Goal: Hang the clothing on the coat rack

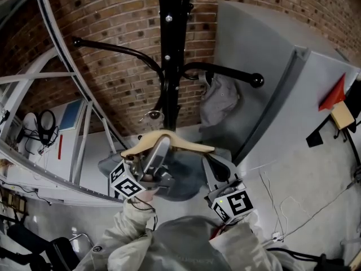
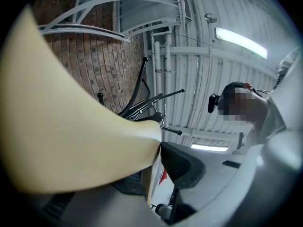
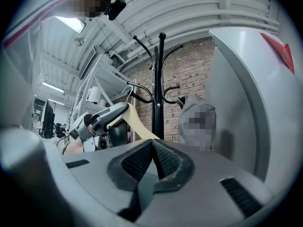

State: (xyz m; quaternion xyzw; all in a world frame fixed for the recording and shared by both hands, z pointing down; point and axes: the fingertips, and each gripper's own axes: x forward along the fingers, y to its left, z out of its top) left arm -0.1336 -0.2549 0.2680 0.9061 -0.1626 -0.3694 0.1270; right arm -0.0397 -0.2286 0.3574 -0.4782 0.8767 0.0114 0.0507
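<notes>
- Hanging from a cream wooden hanger (image 1: 194, 146), a grey-blue garment (image 1: 183, 180) droops just in front of the black rack (image 1: 172, 49), below its arms and not yet on any of them.
- The hanger lies roughly level in front of the rack's pole. Its small metal hook (image 1: 151, 116) rises just left of the pole, and no view shows whether it touches the rack.
- The left tongs (image 1: 162, 147) are clamped on the hanger's middle. They reach up from below and tilt towards the rack.
- The right tongs (image 1: 210, 161) sit just right of the left ones, at the garment's right edge, under the hanger's right end. Their jaws are pressed together, but no view shows whether cloth is pinched between them.
- The rack's curved arms end in round knobs. A second, paler grey cloth (image 1: 220, 97) hangs from its right arm.
- A brick wall (image 1: 113, 21) stands behind the rack.
- A large grey panel (image 1: 271, 83) leans to the rack's right.
</notes>
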